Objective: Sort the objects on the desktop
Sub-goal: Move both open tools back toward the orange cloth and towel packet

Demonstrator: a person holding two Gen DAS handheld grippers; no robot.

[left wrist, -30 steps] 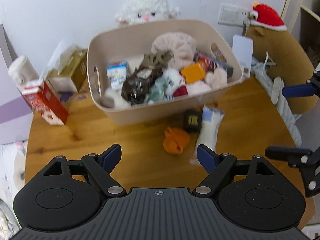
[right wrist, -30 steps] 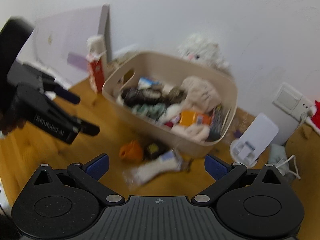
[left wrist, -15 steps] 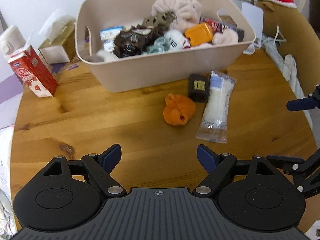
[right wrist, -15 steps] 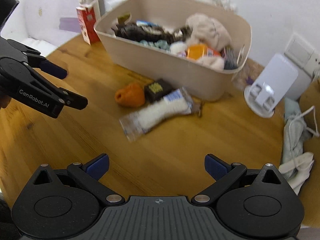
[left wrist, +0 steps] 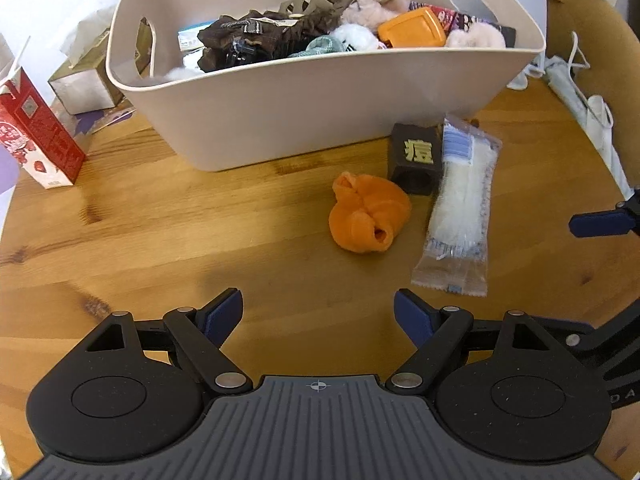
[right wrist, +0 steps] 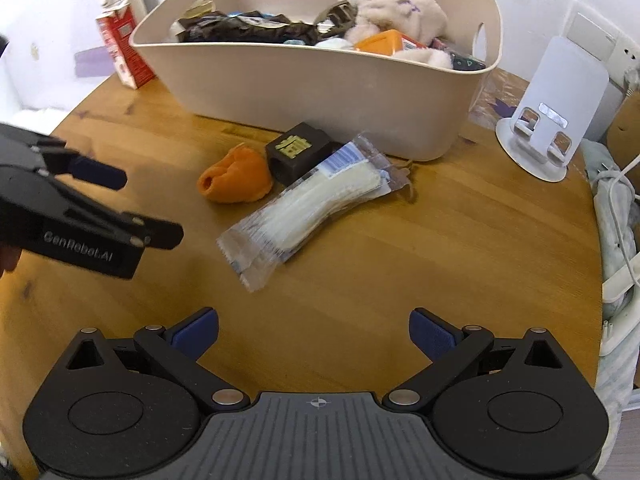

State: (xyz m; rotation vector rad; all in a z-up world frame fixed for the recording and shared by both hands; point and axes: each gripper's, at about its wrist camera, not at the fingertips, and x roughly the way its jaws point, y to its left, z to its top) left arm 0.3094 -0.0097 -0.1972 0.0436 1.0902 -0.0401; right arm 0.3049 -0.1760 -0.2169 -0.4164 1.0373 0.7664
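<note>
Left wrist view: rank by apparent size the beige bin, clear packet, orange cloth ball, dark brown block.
1. beige bin, by far the largest.
2. clear packet, long and narrow.
3. orange cloth ball.
4. dark brown block, looks slightly smaller than the ball, but it lies farther from the camera, so that order is unsure.

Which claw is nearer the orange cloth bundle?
Left, by a little. The left claw faces the orange cloth bundle head-on; the right claw sits farther back, to its right.
</note>
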